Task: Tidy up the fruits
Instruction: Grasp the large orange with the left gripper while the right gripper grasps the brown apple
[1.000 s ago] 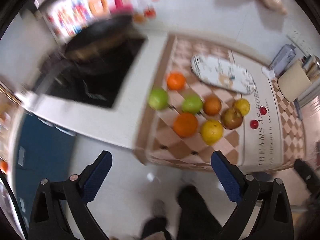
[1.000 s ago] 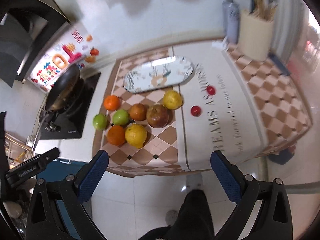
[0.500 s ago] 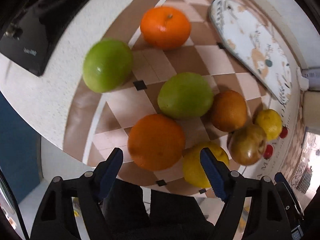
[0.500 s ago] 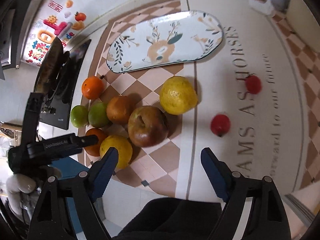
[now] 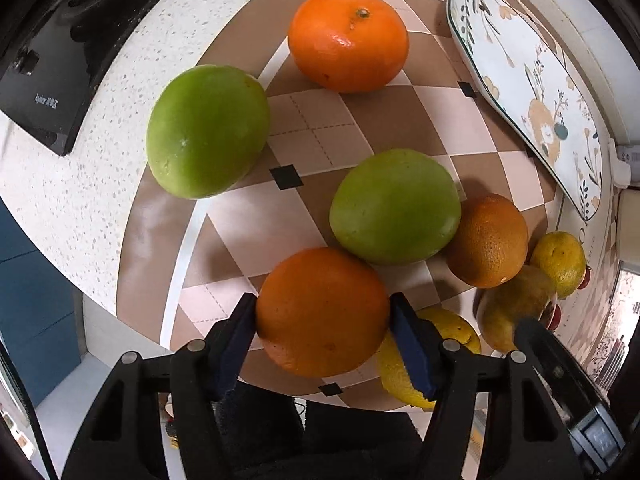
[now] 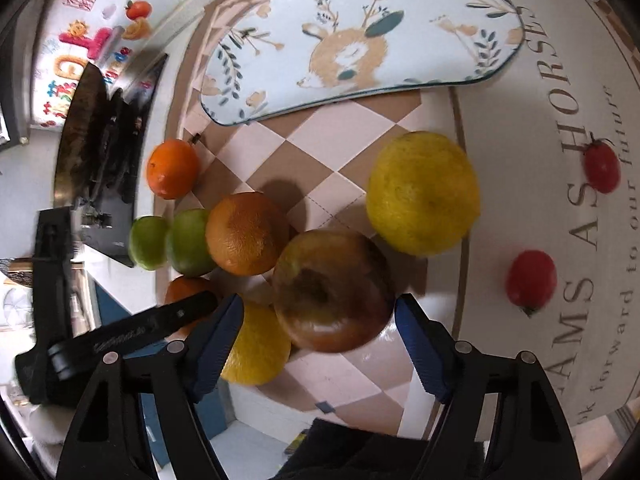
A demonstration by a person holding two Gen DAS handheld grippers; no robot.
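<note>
My left gripper (image 5: 322,316) is shut on a large orange (image 5: 322,312) that rests on the checked mat (image 5: 320,136). Two green fruits (image 5: 206,132) (image 5: 394,206), a tangerine (image 5: 348,40) and a darker orange (image 5: 488,240) lie beyond it. My right gripper (image 6: 320,316) is open, its blue pads on either side of a brown-red apple (image 6: 332,292) without touching it. A yellow citrus (image 6: 422,192) lies right of the apple and another yellow one (image 6: 256,346) left of it. A patterned oval plate (image 6: 360,44) lies empty at the back.
Two small red tomatoes (image 6: 530,278) (image 6: 600,166) lie on the lettered part of the mat. A black cooktop (image 5: 52,64) with a pan (image 6: 84,132) stands at the left. The counter's front edge is right under both grippers.
Both grippers have dropped from high above the counter to the fruit. The left one has closed on the large orange; the right one has come down around the apple.
</note>
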